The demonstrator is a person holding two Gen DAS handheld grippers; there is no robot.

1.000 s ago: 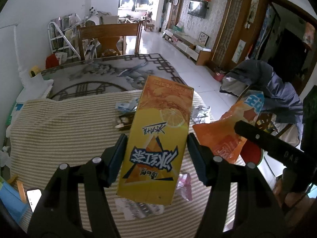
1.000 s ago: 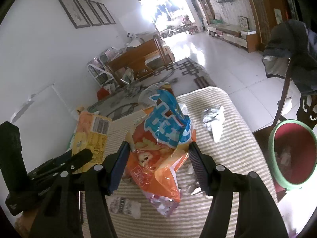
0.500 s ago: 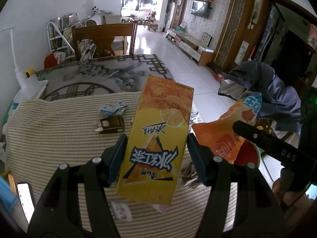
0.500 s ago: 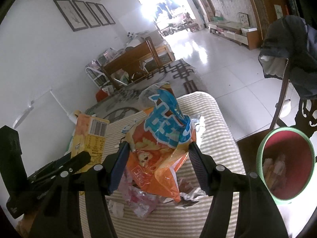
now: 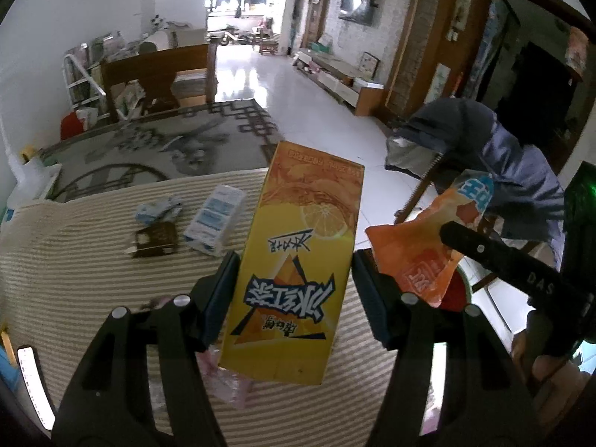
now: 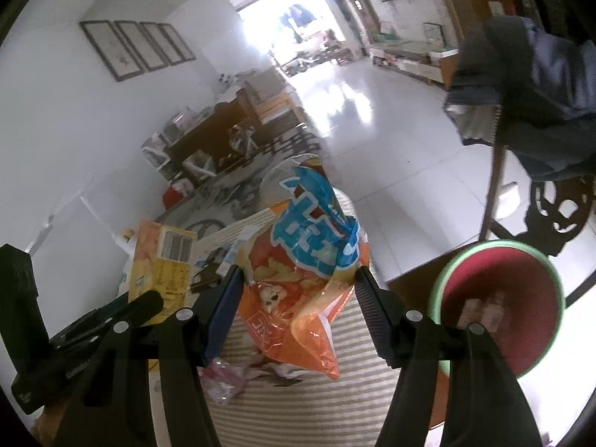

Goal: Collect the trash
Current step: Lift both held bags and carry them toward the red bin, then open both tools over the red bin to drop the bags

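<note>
**Inspector A:** Both claws are gripping. The left gripper (image 5: pixel 294 290) is standing about half open, its pads pressing the two sides of one yellow drink carton (image 5: pixel 298 260), which is being held above the striped tablecloth (image 5: pixel 74 260). The right gripper (image 6: pixel 298 305) is likewise half open and clamping one orange snack bag (image 6: pixel 298 290) with a blue top.

**Inspector B:** Surroundings and obstructions?

**Inspector A:** In the right wrist view, one red bin (image 6: pixel 499 298) with a green rim is sitting on the floor beside the table's edge, just right of the bag, with some litter inside. A wooden chair (image 6: pixel 495 186) draped with a dark jacket (image 6: pixel 540 93) is standing just behind it. From the left wrist view, the carton is blocking most of the table's middle.

**Inspector B:** Remaining litter, counted?

**Inspector A:** Beyond the carton I am counting three pieces: one brown packet (image 5: pixel 154 240), one crumpled blue-white wrapper (image 5: pixel 158 208), one white-and-blue pack (image 5: pixel 216 219). One pink wrapper (image 5: pixel 227 383) is lying under the carton, partly covered.

**Inspector B:** Anything unclear?

**Inspector A:** The bin's contents are blurring out, and more scraps under the snack bag are too hidden to count.
</note>
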